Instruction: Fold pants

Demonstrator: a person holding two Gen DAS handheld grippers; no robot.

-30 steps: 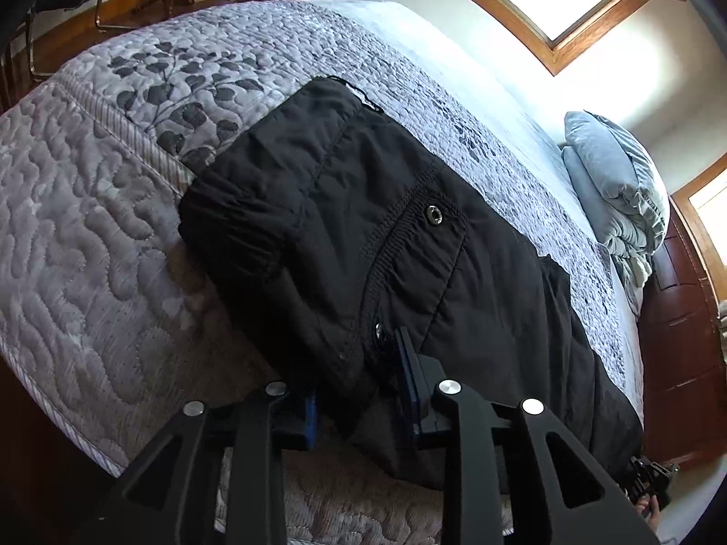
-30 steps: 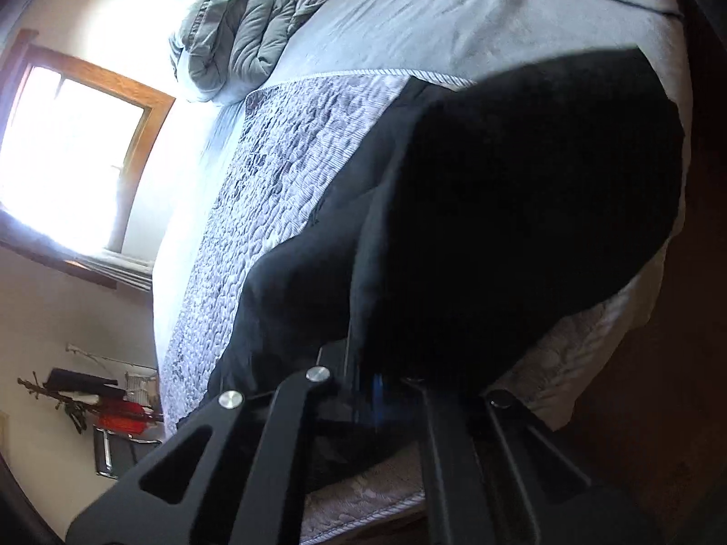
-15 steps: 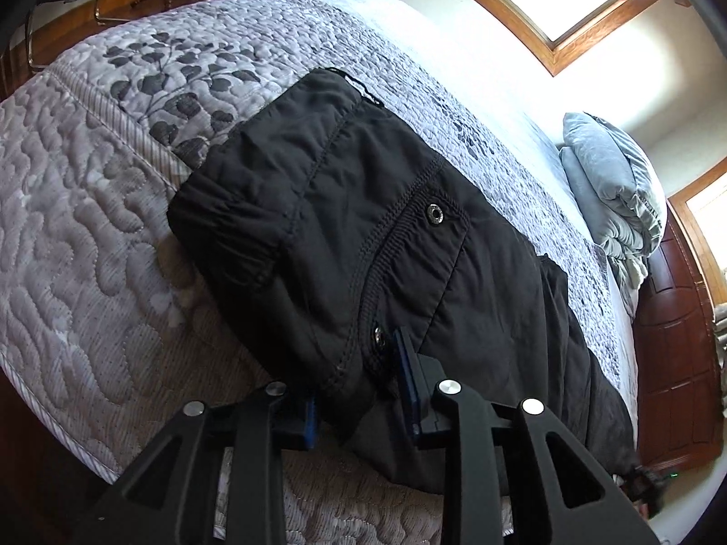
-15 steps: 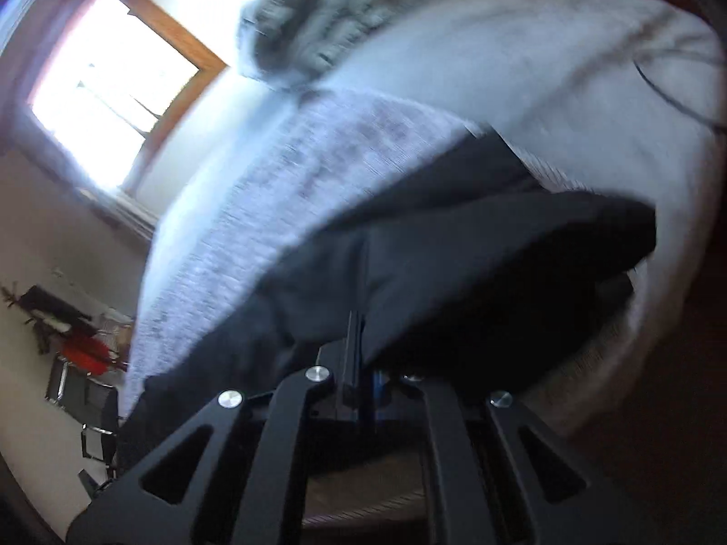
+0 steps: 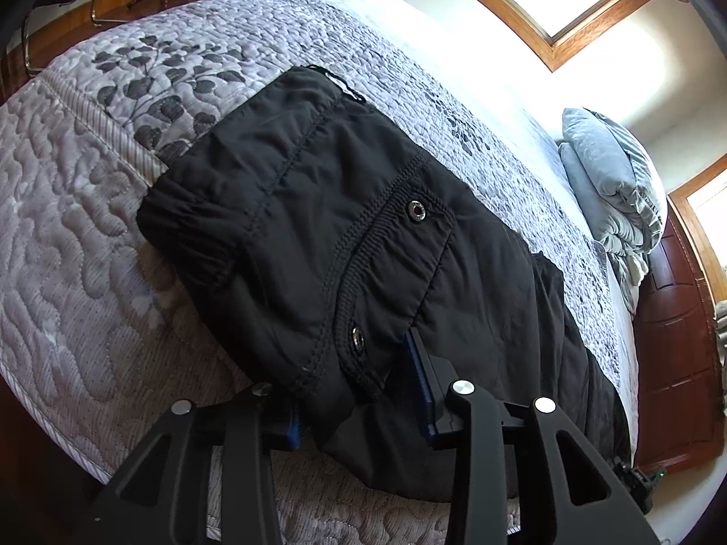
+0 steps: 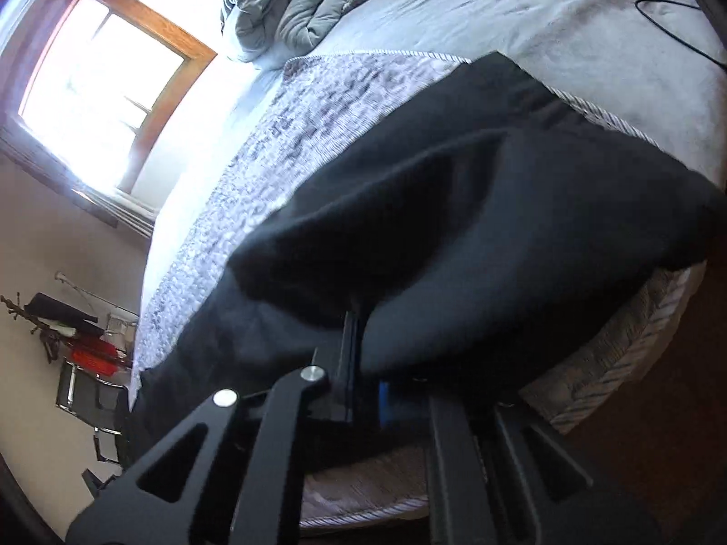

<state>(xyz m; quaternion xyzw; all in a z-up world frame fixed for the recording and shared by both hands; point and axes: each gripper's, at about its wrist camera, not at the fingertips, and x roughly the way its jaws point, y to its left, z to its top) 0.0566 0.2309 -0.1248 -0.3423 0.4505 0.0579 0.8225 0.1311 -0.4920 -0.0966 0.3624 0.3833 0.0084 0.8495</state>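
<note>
Black pants [image 5: 345, 245] lie along the near edge of a bed with a grey quilted cover [image 5: 82, 236]. The waistband end with two metal snaps is nearest in the left wrist view. My left gripper [image 5: 359, 390] has its jaws apart, with the pants' near edge bunched between the blue pads, so it looks loosely held at most. In the right wrist view my right gripper [image 6: 368, 363] is shut on a fold of the pants' leg end [image 6: 477, 236] and lifts it off the bed. Its fingertips are hidden in the cloth.
A grey folded duvet [image 5: 613, 181] lies at the head of the bed, also seen in the right wrist view [image 6: 295, 4]. A dark wooden headboard [image 5: 672, 340] stands beyond it. Chairs [image 6: 86, 390] and clutter stand by the far wall. A black cable [image 6: 672, 22] lies on the sheet.
The left gripper's jaws have opened wider around the waistband edge. The right gripper has swung and lifted the leg end, which now billows higher over the bed.
</note>
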